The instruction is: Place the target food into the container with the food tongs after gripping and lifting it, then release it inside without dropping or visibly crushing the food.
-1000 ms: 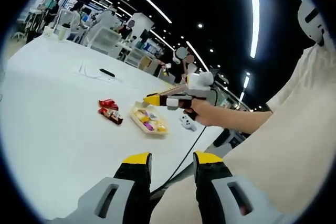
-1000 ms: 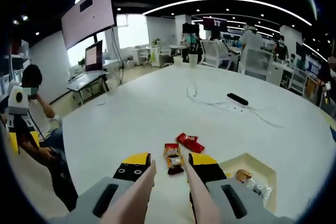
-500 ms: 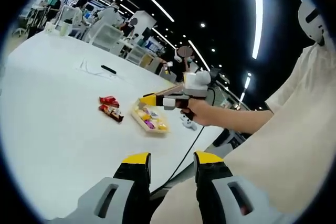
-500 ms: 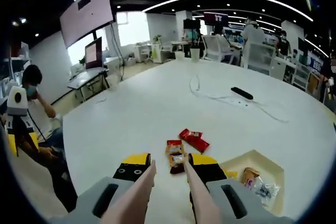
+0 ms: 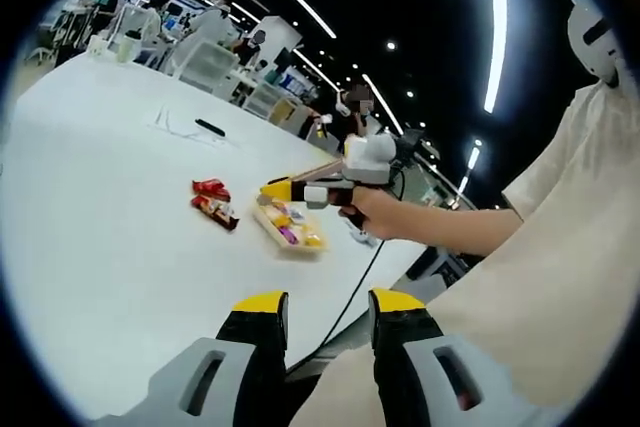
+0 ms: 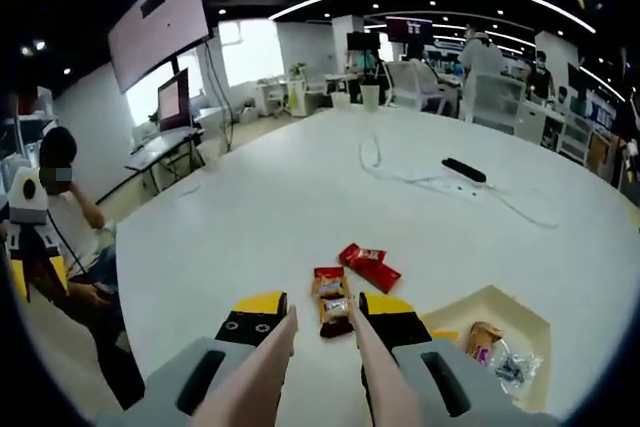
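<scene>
The pale wooden food tongs (image 6: 318, 367) sit clamped in the right gripper (image 6: 318, 310), their arms spread with nothing between the tips. Just past them lies a dark-and-orange wrapped snack (image 6: 331, 302) on the round white table (image 6: 270, 207) (a red packet (image 6: 369, 266) beside it). The shallow cream tray (image 6: 497, 299) of sweets lies right. The left gripper (image 5: 322, 309) hovers, jaws apart.
</scene>
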### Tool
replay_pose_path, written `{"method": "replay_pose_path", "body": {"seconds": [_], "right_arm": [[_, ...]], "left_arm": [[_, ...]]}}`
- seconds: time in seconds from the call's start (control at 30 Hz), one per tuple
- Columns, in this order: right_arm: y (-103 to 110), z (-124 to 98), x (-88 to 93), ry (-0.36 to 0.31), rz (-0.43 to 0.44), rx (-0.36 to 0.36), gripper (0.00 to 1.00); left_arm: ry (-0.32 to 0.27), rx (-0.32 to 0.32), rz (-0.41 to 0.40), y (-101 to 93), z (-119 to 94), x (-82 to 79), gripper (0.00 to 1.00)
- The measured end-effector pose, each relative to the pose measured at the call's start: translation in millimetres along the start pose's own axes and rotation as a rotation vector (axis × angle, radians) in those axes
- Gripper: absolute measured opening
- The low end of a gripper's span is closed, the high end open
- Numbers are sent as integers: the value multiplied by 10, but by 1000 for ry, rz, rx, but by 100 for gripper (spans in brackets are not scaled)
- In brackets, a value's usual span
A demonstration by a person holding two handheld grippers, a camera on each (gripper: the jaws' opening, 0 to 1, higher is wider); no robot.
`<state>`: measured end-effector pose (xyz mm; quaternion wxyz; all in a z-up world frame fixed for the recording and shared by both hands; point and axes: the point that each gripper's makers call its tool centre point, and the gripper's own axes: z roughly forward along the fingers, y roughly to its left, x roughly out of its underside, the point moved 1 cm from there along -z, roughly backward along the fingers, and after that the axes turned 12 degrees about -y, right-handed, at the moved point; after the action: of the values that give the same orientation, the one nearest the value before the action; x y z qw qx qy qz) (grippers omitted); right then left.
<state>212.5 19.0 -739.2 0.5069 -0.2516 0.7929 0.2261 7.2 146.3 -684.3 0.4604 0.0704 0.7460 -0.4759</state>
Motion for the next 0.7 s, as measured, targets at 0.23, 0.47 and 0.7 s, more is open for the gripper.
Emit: {"method": "replay_pose_path", "body": {"seconds": [0.23,0.47,0.7], "right_arm": [[-98,130,3,39,-156,-19,28],[-164,277,-2,33,-138,-37,27],[-245,378,49,61,-161,-43,28]], "left_arm": [[8,-13,-6,41,16,12,32],[22,-14,-11,68,7,13,33],[-3,-13,-16,64,-88,-1,35]]}}
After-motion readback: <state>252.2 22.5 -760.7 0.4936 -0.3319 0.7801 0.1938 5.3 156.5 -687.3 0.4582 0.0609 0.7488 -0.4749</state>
